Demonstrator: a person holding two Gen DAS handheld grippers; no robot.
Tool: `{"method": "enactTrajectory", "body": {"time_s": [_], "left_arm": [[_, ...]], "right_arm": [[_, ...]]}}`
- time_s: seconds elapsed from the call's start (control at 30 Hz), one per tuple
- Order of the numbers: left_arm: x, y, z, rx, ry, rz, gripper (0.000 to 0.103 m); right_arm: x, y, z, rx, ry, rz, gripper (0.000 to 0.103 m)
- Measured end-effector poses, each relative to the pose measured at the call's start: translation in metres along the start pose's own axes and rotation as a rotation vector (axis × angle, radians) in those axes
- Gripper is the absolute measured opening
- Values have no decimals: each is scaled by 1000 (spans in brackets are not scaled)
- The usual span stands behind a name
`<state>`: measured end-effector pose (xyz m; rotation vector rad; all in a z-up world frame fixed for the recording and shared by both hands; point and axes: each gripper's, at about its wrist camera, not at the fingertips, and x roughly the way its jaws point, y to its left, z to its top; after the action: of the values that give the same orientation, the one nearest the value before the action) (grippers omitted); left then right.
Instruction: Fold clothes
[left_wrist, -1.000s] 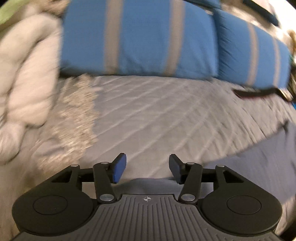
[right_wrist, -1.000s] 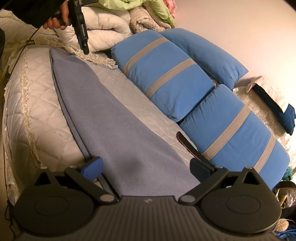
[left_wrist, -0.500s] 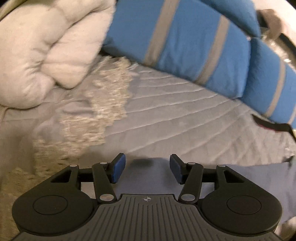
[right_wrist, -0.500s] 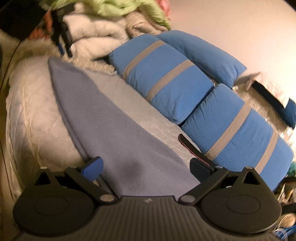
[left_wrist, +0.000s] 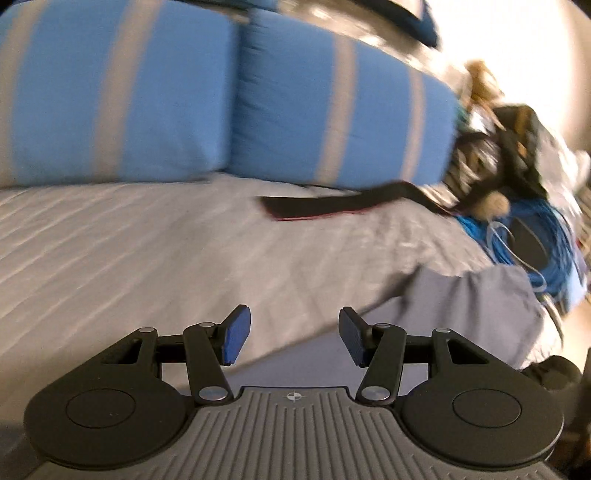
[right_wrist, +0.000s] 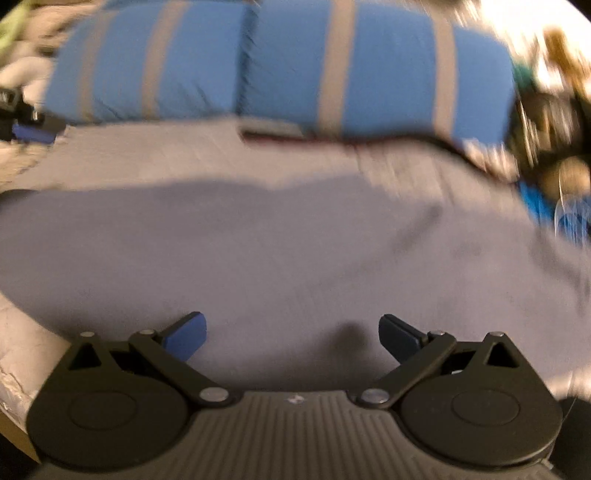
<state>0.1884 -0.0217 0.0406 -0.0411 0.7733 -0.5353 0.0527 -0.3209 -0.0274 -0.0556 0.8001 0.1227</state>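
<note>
Swung rightward along the bed (left_wrist: 155, 258); left tongs (left_wrist: 291, 341) and right tongs (right_wrist: 291, 338) open, empty, over grey-blue cloth (right_wrist: 258, 251).

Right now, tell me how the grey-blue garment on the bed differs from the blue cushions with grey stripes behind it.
The grey-blue garment lies flat and thin on the quilted bedspread; the blue cushions with grey stripes are plump and stand along the back of the bed. The garment is one plain, dull colour; the cushions are bright blue crossed by grey bands. The garment reaches the near edge under the open right gripper; the cushions sit far from it. Both are soft fabric.
</note>
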Motion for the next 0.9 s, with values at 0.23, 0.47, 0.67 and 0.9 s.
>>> {"method": "enactTrajectory", "body": {"time_s": [0.23, 0.47, 0.67, 0.9], "left_arm": [[109, -68, 27, 47, 77, -114, 51], [190, -103, 36, -14, 158, -273, 50], [196, -147, 27, 123, 167, -288, 3], [132, -208, -21, 489, 78, -275, 3]], "right_arm": [[-3, -2, -8, -4, -9, -2, 103], [0, -2, -10, -22, -27, 14, 103], [1, -3, -10, -41, -43, 31, 103], [2, -4, -11, -46, -49, 37, 103]]}}
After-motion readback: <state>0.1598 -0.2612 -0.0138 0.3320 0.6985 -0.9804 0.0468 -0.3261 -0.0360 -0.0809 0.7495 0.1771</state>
